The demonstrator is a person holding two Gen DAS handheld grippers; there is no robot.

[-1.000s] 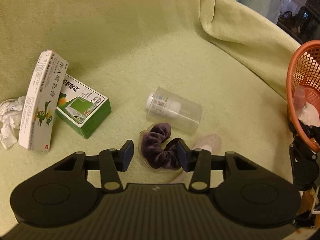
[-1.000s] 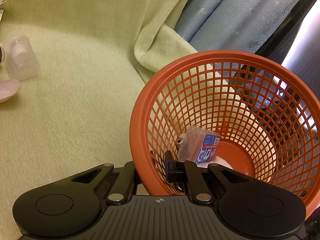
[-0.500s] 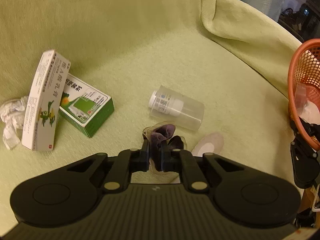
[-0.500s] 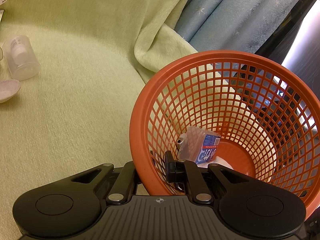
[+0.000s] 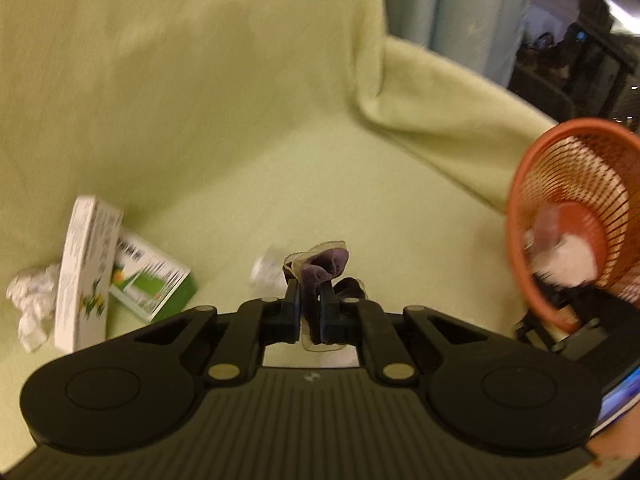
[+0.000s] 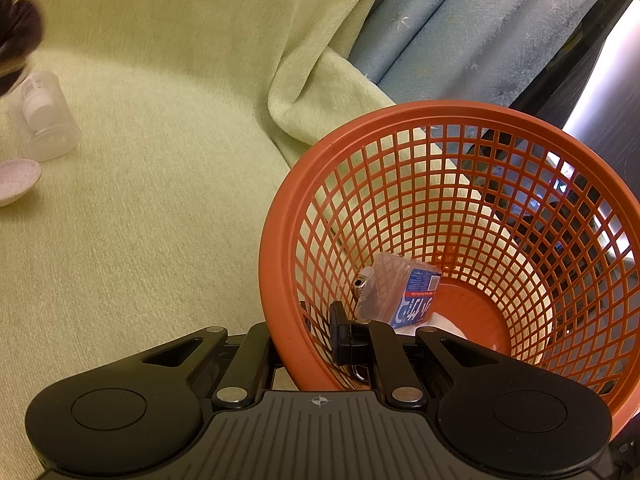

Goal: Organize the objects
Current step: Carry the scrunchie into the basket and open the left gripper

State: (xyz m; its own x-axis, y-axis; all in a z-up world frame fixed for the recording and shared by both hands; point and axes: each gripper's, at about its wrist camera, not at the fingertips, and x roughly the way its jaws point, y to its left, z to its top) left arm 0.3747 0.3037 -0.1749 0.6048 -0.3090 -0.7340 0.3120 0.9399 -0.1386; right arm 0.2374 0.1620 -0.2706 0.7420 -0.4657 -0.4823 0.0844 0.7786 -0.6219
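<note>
Going left to right on the green blanket (image 5: 248,184): we've still got a crumpled tissue (image 5: 30,300), a tall white box (image 5: 86,272) leaning on a green box (image 5: 154,286), & a clear cup w/ a small bottle inside (image 6: 42,120) lying on its side. A little speckled dish (image 6: 16,180) sits just beside that cup. None of these are put away yet.

In the middle, our left gripper (image 5: 310,312) has its fingers squeezed tight on the purple scrunchie (image 5: 322,268), which is in a thin clear wrap. It's up off the blanket now, not in the basket yet.

On the right, our right gripper (image 6: 320,340) has its fingers pinched on the rim of the orange basket (image 6: 276,248), one finger inside & one outside, holding it tipped toward us. Inside there's already a clear pack w/ a blue label (image 6: 400,292) & something white under it.

So we think we're abt a third done: 2 things in, 1 on the way, approx 5 left.
</note>
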